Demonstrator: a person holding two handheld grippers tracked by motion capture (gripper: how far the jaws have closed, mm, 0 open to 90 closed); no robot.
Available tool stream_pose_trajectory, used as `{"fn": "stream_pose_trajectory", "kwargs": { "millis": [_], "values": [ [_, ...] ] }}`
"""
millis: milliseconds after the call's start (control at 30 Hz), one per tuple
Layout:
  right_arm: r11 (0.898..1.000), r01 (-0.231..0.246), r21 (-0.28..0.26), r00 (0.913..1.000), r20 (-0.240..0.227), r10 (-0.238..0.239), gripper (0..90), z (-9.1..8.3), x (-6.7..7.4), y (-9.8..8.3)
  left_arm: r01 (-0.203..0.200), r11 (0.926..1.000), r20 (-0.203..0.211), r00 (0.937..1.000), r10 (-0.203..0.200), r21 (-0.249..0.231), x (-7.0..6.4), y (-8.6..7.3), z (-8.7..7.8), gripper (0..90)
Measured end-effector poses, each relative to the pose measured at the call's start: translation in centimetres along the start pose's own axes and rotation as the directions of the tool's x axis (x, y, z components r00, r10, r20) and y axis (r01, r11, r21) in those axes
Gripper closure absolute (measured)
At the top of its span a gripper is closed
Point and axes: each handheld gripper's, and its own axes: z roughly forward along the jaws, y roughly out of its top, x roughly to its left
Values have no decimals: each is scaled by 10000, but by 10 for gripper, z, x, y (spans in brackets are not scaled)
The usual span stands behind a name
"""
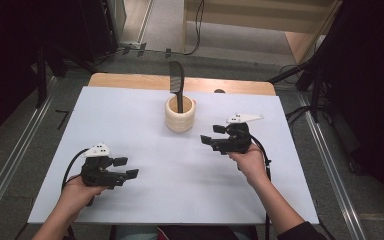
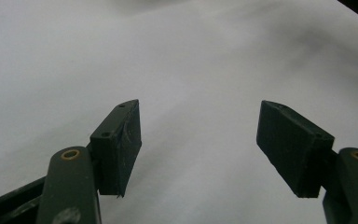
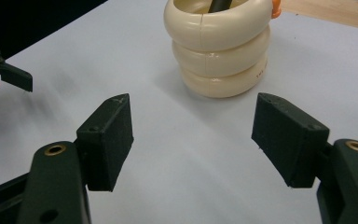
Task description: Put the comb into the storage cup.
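White table [image 1: 145, 195] covers most of the high view, with a wooden edge strip [image 1: 130, 80] at the far side. Cream ribbed holder [image 1: 180, 114] stands upright at far centre of the table, built like three stacked rings; a black comb [image 1: 176, 80] stands in it, handle down, teeth end sticking up above the rim. In the right gripper view the holder [image 3: 219, 46] sits just ahead of the jaws, slightly right of centre, not touching them.

Right gripper [image 1: 211, 136], held in the right hand [image 1: 252, 162], sits right of the holder, near it but apart, pointing left across the table. Jaws apart, nothing between them, only bare table [image 3: 191, 154].

Left gripper [image 1: 126, 168], in the left hand [image 1: 77, 195], sits at near left, well apart from the holder, pointing right. Jaws wide apart, empty, over plain white surface [image 2: 200, 140].
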Motion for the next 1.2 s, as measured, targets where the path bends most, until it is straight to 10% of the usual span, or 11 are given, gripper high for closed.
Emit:
{"fn": "stream_pose_trajectory", "kwargs": {
  "millis": [1200],
  "values": [
    [9998, 117, 186, 9999, -36, -116, 261, -36, 7, -47, 29, 10000, 154, 9999, -27, -83, -2, 1, -1, 316]
  ]
}}
